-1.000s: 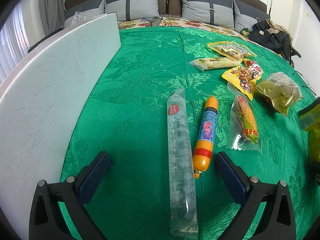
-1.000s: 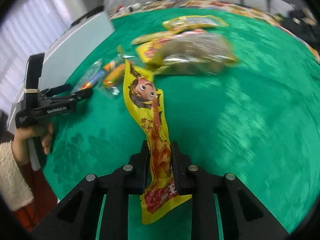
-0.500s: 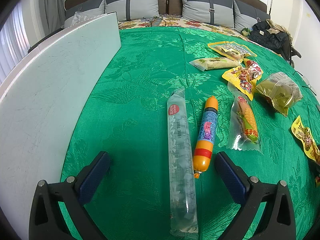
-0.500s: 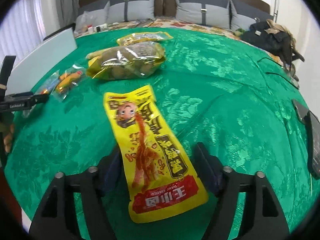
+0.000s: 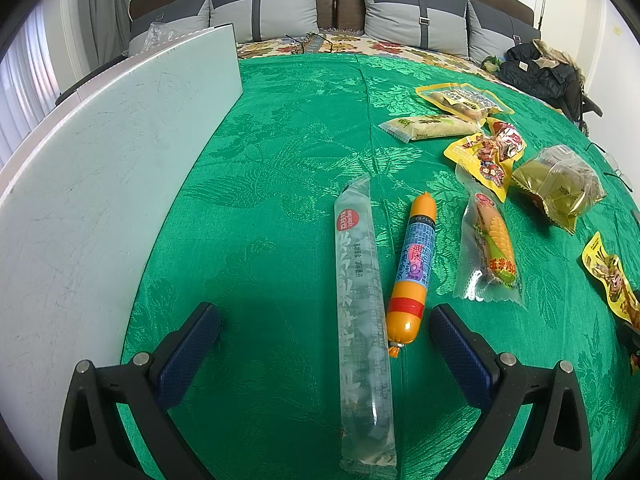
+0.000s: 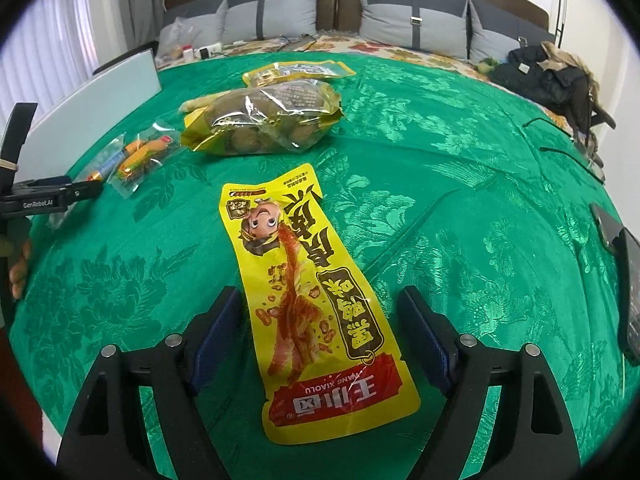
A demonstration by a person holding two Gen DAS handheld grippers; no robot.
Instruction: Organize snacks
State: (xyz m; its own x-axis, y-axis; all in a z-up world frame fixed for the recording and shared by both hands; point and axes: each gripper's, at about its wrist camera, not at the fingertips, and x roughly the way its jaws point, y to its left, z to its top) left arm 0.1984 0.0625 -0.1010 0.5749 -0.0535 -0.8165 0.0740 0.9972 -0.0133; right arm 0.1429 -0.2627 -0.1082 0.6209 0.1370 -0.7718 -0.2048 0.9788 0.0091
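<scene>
The right gripper [image 6: 320, 336] stands low over the green bedspread [image 6: 460, 208], its fingers [image 6: 218, 330] spread wide; they have just been opening. The yellow snack pouch [image 6: 308, 292] lies flat on the cloth between them, touched by neither finger, its red end toward the gripper and its cartoon face pointing up the bed.

Beyond the pouch rests a clear bag of round brown snacks [image 6: 264, 120], with a yellow flat packet [image 6: 296, 72] just behind it. To the left lie a corn packet [image 6: 142, 154] and an orange sausage [image 6: 102, 168], close to the left gripper [image 6: 60, 194], which a hand [image 6: 18, 268] holds from below.

In the left wrist view, the left gripper [image 5: 324, 344] has its fingers [image 5: 188, 348] wide apart and holds nothing. A long clear tube packet [image 5: 360, 292] lies lengthwise between them, not touched, with the orange sausage [image 5: 412, 268] just beside it and the corn packet [image 5: 488, 252] further right. A pale board [image 5: 100, 168] lies along the left edge of the bedspread. The yellow snack pouch [image 5: 612, 280] shows at the far right edge.

A dark jacket [image 6: 556, 76] lies at the far right corner, and grey pillows [image 6: 416, 20] line the headboard.
</scene>
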